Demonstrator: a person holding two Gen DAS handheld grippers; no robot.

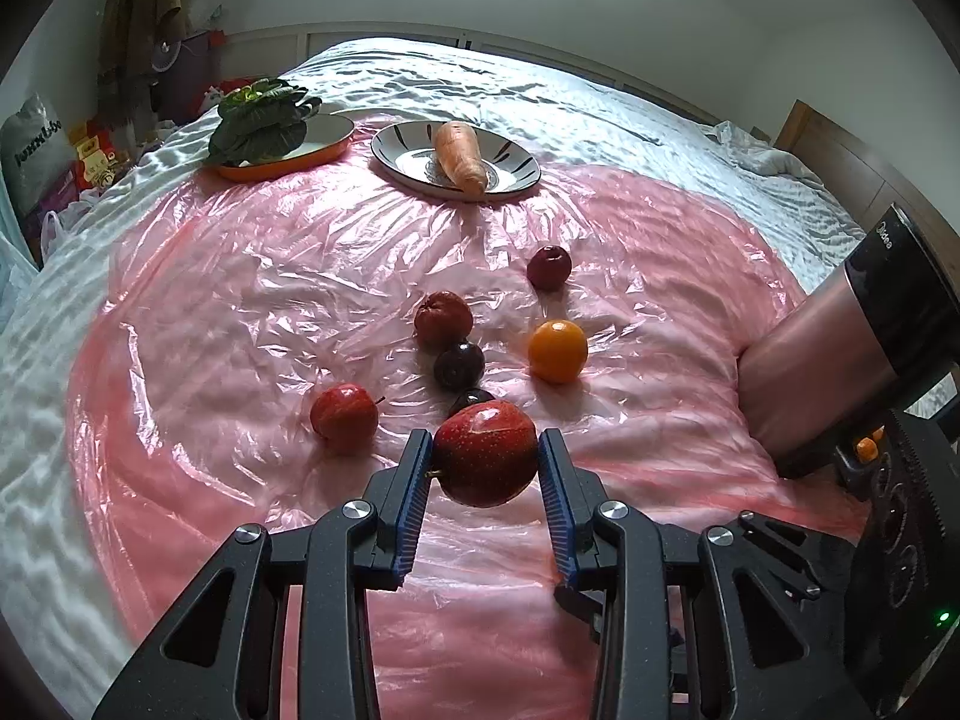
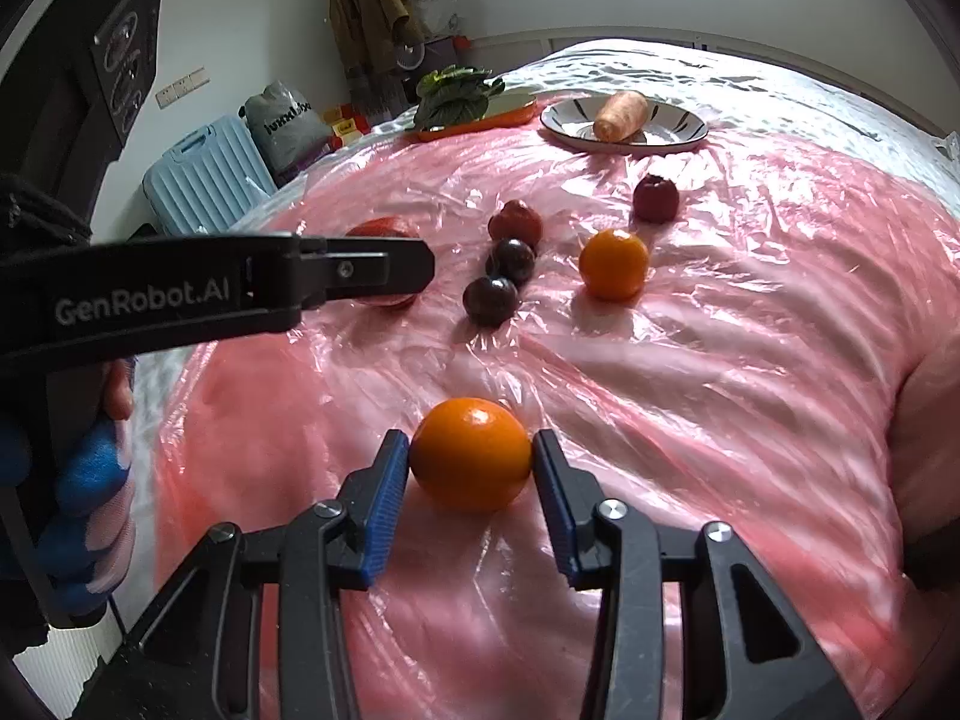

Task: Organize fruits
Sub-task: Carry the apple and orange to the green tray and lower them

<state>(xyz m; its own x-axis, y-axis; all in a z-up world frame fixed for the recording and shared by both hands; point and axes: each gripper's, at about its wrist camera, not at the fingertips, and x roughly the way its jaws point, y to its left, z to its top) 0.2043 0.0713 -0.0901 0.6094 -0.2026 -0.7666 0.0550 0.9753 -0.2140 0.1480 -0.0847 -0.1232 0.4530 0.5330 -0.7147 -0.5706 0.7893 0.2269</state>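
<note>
Pick step, both hands loaded. Left gripper [image 1: 485,457] clamps a red apple [image 1: 485,453] between its pads. Right gripper [image 2: 471,461] brackets an orange [image 2: 471,453], pads touching, probably gripped. Next: carry each to a group; other fruit lies ahead.

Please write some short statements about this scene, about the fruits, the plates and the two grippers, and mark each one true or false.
1. The left gripper holds a red apple. True.
2. The right gripper has a plum between its fingers. False: it is an orange, with both pads against its sides.
3. The carrot lies on the striped plate. True.
4. The leafy greens share the carrot's plate. False: they are on a separate orange-rimmed plate.
5. A second orange lies loose on the pink plastic sheet. True.
</note>
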